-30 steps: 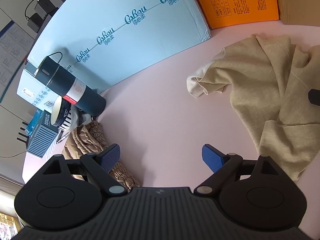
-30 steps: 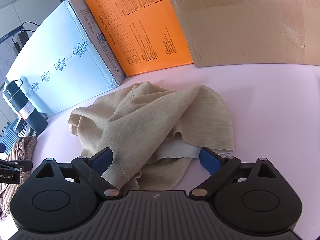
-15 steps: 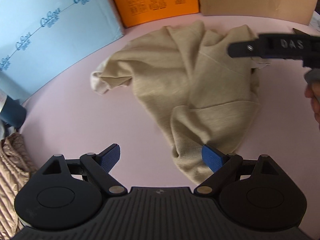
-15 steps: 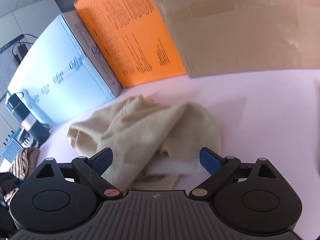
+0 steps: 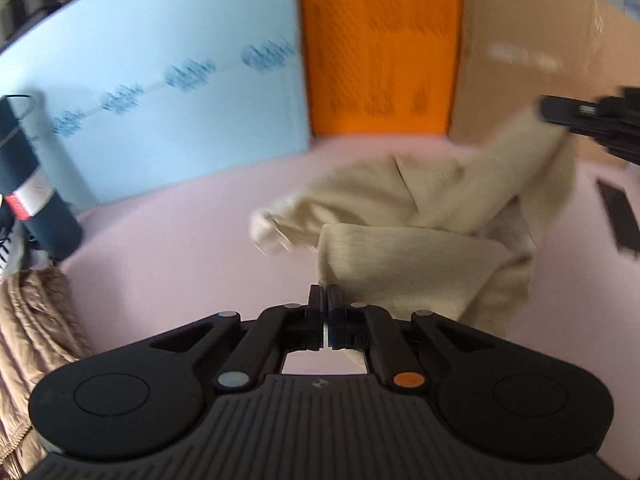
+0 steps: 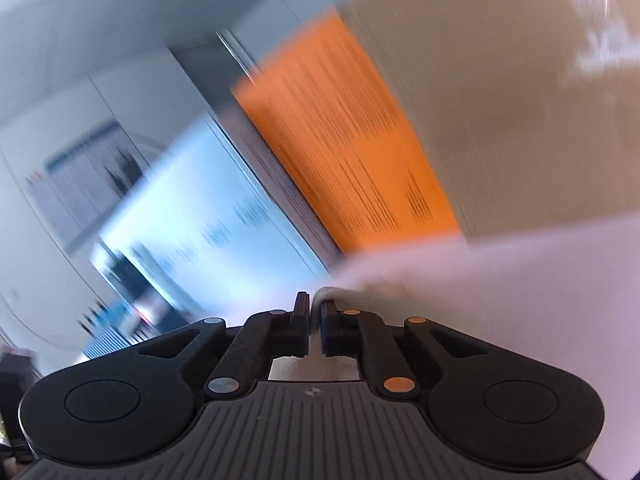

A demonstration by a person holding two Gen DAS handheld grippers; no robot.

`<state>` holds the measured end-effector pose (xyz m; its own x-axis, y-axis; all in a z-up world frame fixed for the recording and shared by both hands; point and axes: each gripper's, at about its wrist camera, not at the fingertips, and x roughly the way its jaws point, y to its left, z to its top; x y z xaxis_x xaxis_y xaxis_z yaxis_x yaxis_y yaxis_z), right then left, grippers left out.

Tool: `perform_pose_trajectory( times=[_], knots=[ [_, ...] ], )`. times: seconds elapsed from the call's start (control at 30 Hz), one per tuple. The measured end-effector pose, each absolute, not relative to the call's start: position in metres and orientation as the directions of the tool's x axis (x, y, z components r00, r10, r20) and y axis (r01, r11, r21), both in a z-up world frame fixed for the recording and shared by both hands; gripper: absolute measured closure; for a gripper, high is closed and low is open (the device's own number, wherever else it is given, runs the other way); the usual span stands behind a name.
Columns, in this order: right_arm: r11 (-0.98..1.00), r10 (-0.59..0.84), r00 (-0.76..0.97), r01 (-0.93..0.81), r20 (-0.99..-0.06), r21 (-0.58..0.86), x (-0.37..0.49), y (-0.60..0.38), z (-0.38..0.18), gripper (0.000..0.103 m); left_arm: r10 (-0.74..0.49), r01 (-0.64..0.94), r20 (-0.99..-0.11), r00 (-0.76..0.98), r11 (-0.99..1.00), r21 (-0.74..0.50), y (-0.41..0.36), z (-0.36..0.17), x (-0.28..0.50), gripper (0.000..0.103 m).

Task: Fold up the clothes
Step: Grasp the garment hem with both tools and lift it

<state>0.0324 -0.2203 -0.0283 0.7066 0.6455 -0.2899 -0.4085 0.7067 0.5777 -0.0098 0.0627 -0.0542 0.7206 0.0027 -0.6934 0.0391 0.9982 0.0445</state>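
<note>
A beige knit garment (image 5: pixel 420 236) lies crumpled on the pink table (image 5: pixel 180 248), with one part pulled up toward the upper right. My left gripper (image 5: pixel 324 300) is shut on a near edge of the garment. The right gripper shows in the left wrist view as a black tool (image 5: pixel 588 120) at the far right, holding the raised end of the cloth. In the blurred right wrist view my right gripper (image 6: pixel 316 306) is shut, with a sliver of pale fabric (image 6: pixel 332 292) pinched between its fingers. Most of the garment is out of that view.
A light blue box (image 5: pixel 168 92), an orange box (image 5: pixel 380 52) and a brown cardboard box (image 5: pixel 532 52) line the far side of the table. A dark flask (image 5: pixel 32 196) and a brown quilted garment (image 5: pixel 32 328) sit at the left. A dark flat object (image 5: pixel 620 216) lies at the right.
Both grippers went from open to shut on the beige garment. The right gripper has lifted and tilted, pulling its end of the cloth upward; both views are motion-blurred.
</note>
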Motion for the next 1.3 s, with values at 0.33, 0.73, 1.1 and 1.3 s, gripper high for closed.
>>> perform_pose_trajectory(
  times=[0.33, 0.73, 1.1, 1.3],
  knots=[
    [0.764, 0.610, 0.719, -0.423, -0.334, 0.487, -0.038, -0.254, -0.007, 0.095, -0.029, -0.007, -0.685, 0.728, 0.999, -0.049, 0.116, -0.043, -0.070, 0.101],
    [0.803, 0.536, 0.612, -0.582, -0.582, 0.128, -0.033, -0.161, -0.062, 0.044, -0.018, 0.083, -0.767, 0.641, 0.996, 0.046, 0.079, -0.092, -0.051, 0.019],
    [0.767, 0.638, 0.544, -0.510, -0.545, 0.390, 0.045, -0.145, -0.074, 0.099, -0.042, -0.010, -0.698, 0.715, 0.997, -0.071, 0.090, -0.071, 0.022, 0.102],
    [0.644, 0.739, 0.636, -0.572, -0.221, 0.508, 0.040, -0.174, 0.031, 0.099, -0.165, 0.114, -0.404, 0.900, 0.983, -0.147, 0.110, 0.037, -0.004, 0.101]
  ],
)
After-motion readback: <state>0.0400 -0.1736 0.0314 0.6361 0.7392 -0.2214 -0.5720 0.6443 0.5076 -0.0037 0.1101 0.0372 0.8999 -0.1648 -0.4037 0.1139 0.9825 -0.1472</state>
